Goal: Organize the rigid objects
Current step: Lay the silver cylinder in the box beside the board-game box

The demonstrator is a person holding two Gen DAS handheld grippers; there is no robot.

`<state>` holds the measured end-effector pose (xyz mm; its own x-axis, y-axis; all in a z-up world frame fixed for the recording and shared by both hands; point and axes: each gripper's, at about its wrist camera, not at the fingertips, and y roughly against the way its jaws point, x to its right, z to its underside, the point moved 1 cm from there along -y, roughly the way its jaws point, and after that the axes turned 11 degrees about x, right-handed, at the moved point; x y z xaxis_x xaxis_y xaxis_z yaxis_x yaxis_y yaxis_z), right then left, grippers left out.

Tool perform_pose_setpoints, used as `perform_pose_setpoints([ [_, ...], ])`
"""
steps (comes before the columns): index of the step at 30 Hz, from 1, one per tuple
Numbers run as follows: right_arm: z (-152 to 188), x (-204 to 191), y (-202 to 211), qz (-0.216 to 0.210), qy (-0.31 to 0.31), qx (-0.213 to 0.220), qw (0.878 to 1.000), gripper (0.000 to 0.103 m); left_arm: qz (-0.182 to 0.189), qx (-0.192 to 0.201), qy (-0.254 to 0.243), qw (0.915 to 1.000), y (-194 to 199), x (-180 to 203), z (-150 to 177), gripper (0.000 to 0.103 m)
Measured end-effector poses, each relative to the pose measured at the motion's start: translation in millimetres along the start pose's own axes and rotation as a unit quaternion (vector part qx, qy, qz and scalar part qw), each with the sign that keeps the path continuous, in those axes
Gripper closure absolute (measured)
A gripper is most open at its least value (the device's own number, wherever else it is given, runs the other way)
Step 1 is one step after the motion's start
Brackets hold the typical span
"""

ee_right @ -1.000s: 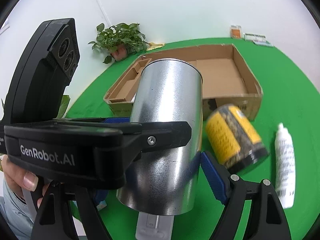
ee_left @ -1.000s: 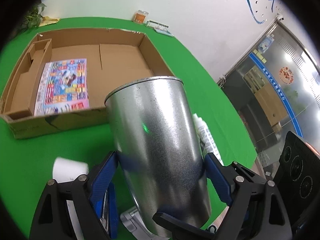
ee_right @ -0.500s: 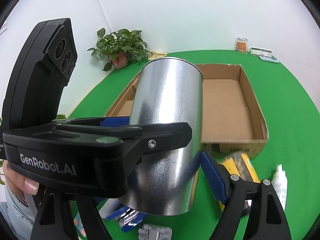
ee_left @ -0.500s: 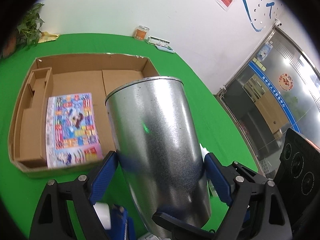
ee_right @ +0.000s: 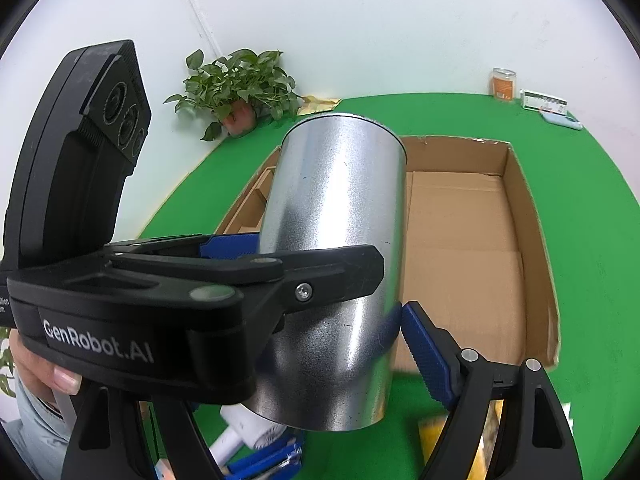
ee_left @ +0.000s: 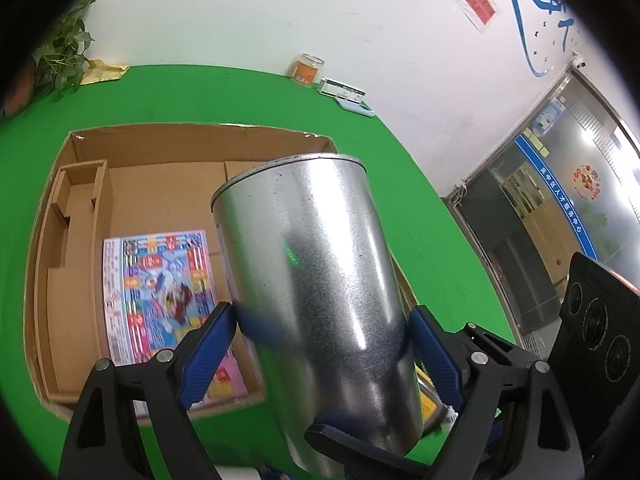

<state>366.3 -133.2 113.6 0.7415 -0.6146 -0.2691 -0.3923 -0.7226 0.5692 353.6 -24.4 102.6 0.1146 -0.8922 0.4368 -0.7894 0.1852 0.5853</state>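
Note:
A tall shiny metal can [ee_left: 316,320] is held in the air over the near edge of an open cardboard box [ee_left: 160,148]. My left gripper [ee_left: 320,320] is shut on the can, blue pads on both sides. My right gripper [ee_right: 328,320] also grips the same can [ee_right: 336,240]; its right blue pad [ee_right: 424,348] touches the can, its left finger is hidden behind the left gripper's body. A colourful flat package [ee_left: 160,296] lies inside the box.
The box [ee_right: 472,240] sits on a green table [ee_left: 400,184]. A yellow jar [ee_right: 484,440], a white bottle [ee_right: 244,428] and blue items lie on the table below the can. A potted plant [ee_right: 236,92] and an orange jar [ee_right: 502,84] stand at the far edge.
Both grippers have carried the can up and forward, from above the loose items toward the box. The box now appears lower and closer in both views.

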Motion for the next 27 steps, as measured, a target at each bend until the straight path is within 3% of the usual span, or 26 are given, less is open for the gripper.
perform_pose_setpoints([
  [7,-11,27,-40,0.001,-0.023,-0.031,0.999,0.023,-0.002,-0.032,0.016,0.9994,-32,-17,-5,0.015],
  [20,23,64,-93,0.013,-0.077,-0.097,0.992,0.023,-0.027,-0.111,0.039,0.9926,-86,-39,20,0.016],
  [22,28,67,-102,0.022,-0.086,-0.112,0.99,0.023,-0.03,-0.099,0.049,0.9934,-82,-45,19,0.016],
  [24,33,68,-113,0.026,-0.102,-0.124,0.987,0.023,-0.06,-0.067,0.06,0.9942,-67,-51,14,0.016],
  [27,38,69,-122,0.032,-0.107,-0.132,0.985,0.02,-0.055,-0.033,0.064,0.9959,-41,-56,11,0.016],
])
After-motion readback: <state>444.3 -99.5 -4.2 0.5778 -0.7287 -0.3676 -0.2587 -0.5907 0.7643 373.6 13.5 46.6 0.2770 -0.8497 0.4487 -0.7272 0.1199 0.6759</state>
